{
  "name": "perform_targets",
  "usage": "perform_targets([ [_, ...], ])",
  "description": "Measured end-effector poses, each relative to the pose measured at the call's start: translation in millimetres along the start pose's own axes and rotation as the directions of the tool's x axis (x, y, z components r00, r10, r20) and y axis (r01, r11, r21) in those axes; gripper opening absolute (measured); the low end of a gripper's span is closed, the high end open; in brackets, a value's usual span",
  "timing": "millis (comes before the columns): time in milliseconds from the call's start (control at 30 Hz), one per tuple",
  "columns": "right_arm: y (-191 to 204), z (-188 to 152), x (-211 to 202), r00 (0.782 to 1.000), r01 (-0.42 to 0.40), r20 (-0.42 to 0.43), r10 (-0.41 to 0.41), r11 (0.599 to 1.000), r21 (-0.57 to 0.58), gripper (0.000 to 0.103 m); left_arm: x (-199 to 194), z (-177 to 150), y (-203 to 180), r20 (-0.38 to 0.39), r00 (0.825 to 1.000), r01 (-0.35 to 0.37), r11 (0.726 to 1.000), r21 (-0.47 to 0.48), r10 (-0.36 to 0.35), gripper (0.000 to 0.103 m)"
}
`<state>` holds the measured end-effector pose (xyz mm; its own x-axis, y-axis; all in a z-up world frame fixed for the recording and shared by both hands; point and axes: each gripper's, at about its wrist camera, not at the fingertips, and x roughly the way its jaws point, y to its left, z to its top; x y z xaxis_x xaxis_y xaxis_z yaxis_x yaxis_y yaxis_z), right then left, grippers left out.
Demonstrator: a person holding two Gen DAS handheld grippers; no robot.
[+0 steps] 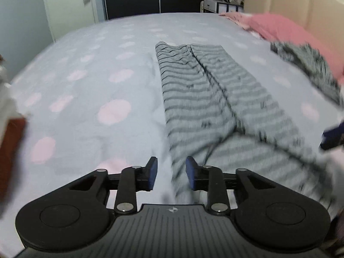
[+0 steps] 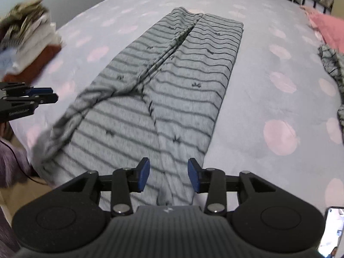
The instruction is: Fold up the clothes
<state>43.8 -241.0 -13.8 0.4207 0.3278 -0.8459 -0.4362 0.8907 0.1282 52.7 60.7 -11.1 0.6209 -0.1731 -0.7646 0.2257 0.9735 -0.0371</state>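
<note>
Grey trousers with dark stripes [image 1: 204, 90] [image 2: 172, 75] lie lengthwise on the bed, legs side by side and pointing away from me. Their near left side is rumpled and partly turned over. My left gripper [image 1: 171, 173] hovers at the near left edge of the cloth. It is open, and the fabric edge shows between the blue pads without being pinched. From the right wrist view it appears at the far left [image 2: 43, 95]. My right gripper [image 2: 169, 175] stands open just above the near end of the trousers, the pads clear of the cloth.
The bed sheet [image 1: 96, 75] [image 2: 268, 81] is pale lilac with pink dots. A stack of folded clothes [image 2: 28, 49] sits at the left edge. At the right lie a pink pillow [image 1: 286, 30] [image 2: 329, 28] and another grey patterned garment [image 1: 311, 68] [image 2: 333, 64]. A beige headboard [image 1: 301, 2] stands behind them.
</note>
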Motion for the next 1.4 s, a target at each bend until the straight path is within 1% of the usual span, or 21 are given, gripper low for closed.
perform_targets([
  [33, -5, 7, 6, 1.0, 0.003, -0.008, -0.003, 1.0, 0.01, 0.043, 10, 9, 3, -0.02, 0.998, 0.051, 0.998, -0.025, -0.052, 0.041],
  [67, -10, 15, 11, 1.0, 0.007, -0.017, -0.007, 1.0, 0.019, 0.043, 22, 18, 7, -0.04, 0.994, 0.1, 0.994, -0.049, -0.102, 0.043],
  [100, -15, 22, 17, 1.0, 0.013, -0.02, -0.012, 1.0, 0.027, 0.043, 36, 28, 10, -0.068, 0.988, 0.134, 0.989, -0.06, -0.138, 0.043],
  [167, -26, 38, 30, 1.0, 0.019, -0.025, -0.018, 0.999, 0.049, 0.043, 61, 44, 14, -0.112, 0.983, 0.139, 0.989, -0.055, -0.144, 0.044],
  [233, -42, 56, 44, 0.999, 0.013, -0.033, -0.01, 0.996, 0.084, 0.043, 86, 59, 20, -0.134, 0.982, 0.127, 0.99, -0.053, -0.133, 0.044],
  [300, -57, 75, 59, 0.999, 0.025, -0.047, -0.02, 0.993, 0.114, 0.043, 107, 72, 26, -0.147, 0.979, 0.134, 0.989, -0.064, -0.143, 0.044],
  [400, -79, 101, 82, 0.995, 0.068, -0.076, -0.06, 0.991, 0.113, 0.043, 139, 92, 36, -0.164, 0.971, 0.161, 0.984, -0.08, -0.172, 0.044],
  [467, -94, 119, 102, 0.995, 0.068, -0.083, -0.059, 0.991, 0.118, 0.043, 161, 108, 43, -0.173, 0.965, 0.185, 0.979, -0.08, -0.196, 0.044],
  [600, -119, 153, 137, 0.998, 0.016, -0.065, -0.006, 0.988, 0.151, 0.043, 204, 146, 50, -0.166, 0.959, 0.223, 0.973, -0.053, -0.229, 0.044],
  [700, -138, 185, 160, 0.998, -0.035, -0.041, 0.042, 0.986, 0.163, 0.043, 240, 178, 56, -0.157, 0.955, 0.251, 0.967, -0.03, -0.253, 0.047],
  [833, -165, 235, 192, 0.997, -0.072, -0.011, 0.076, 0.975, 0.211, 0.043, 281, 218, 64, -0.119, 0.949, 0.291, 0.957, -0.014, -0.29, 0.048],
  [900, -179, 258, 207, 0.996, -0.093, 0.006, 0.094, 0.966, 0.243, 0.043, 300, 233, 71, -0.102, 0.945, 0.309, 0.951, -0.022, -0.309, 0.048],
  [967, -190, 281, 221, 0.994, -0.107, 0.022, 0.105, 0.958, 0.265, 0.043, 318, 247, 78, -0.078, 0.94, 0.332, 0.943, -0.022, -0.333, 0.048],
  [1067, -205, 306, 239, 0.99, -0.139, 0.055, 0.129, 0.943, 0.303, 0.043, 340, 266, 88, -0.046, 0.926, 0.373, 0.927, -0.037, -0.375, 0.048],
  [1167, -218, 326, 252, 0.986, -0.161, 0.092, 0.139, 0.933, 0.321, 0.042, 355, 279, 91, -0.021, 0.927, 0.374, 0.926, -0.044, -0.375, 0.048],
  [1233, -225, 336, 257, 0.984, -0.166, 0.113, 0.135, 0.928, 0.334, 0.038, 359, 283, 89, -0.007, 0.929, 0.368, 0.929, -0.037, -0.369, 0.048],
  [1267, -227, 341, 259, 0.984, -0.165, 0.121, 0.131, 0.926, 0.34, 0.035, 358, 284, 88, 0.001, 0.931, 0.364, 0.931, -0.028, -0.364, 0.047],
  [1300, -227, 345, 261, 0.985, -0.162, 0.117, 0.13, 0.928, 0.335, 0.03, 356, 284, 86, 0.007, 0.932, 0.363, 0.931, -0.019, -0.363, 0.039],
  [1333, -225, 347, 260, 0.985, -0.16, 0.112, 0.131, 0.933, 0.322, 0.022, 353, 284, 85, 0.015, 0.93, 0.369, 0.93, -0.009, -0.368, 0.026],
  [1367, -222, 349, 257, 0.985, -0.159, 0.112, 0.13, 0.94, 0.303, 0.016, 349, 285, 86, 0.024, 0.928, 0.373, 0.928, -0.009, -0.372, 0.022],
  [1400, -220, 351, 254, 0.985, -0.158, 0.113, 0.13, 0.946, 0.284, 0.015, 343, 286, 87, 0.036, 0.927, 0.373, 0.928, -0.018, -0.372, 0.02],
])
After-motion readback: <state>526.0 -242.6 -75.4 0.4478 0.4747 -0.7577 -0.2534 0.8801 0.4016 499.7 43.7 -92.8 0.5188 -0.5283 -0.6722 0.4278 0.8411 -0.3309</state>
